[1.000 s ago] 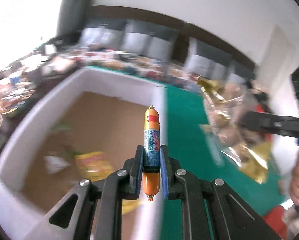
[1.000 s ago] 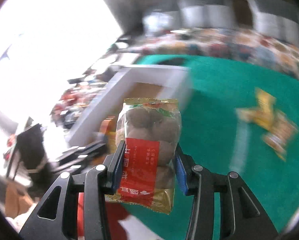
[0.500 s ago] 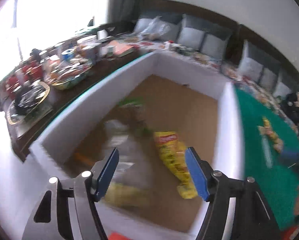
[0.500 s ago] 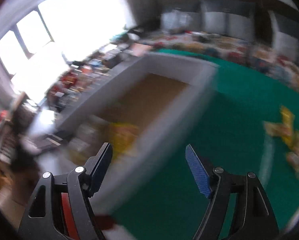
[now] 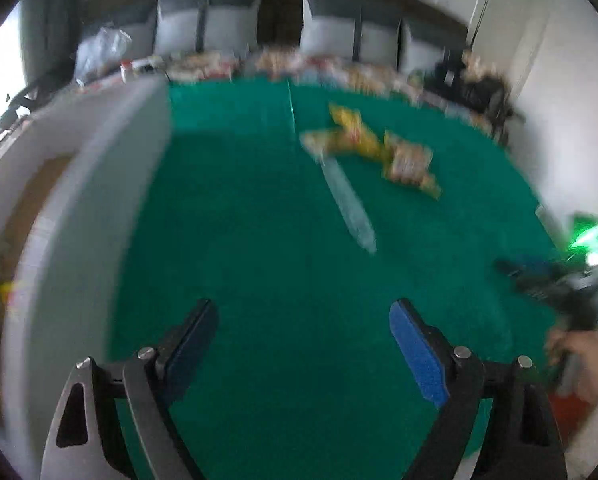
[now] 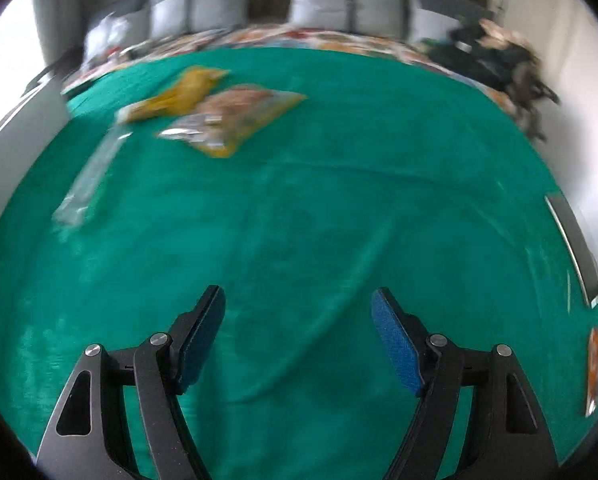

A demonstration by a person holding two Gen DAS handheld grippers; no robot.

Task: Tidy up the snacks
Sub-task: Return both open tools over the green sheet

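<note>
Left tool: jaws wide and opening, nothing between them, over bare green cloth. White box at its left, cut off by the frame; contents blurred. Snacks on the cloth well ahead: clear sleeve, yellow bag, clear packet, all smeared, labels unreadable. Right tool: jaws spread, empty, touching nothing; in left view it shows only as a dark blur at the right edge, with a hand.
</note>
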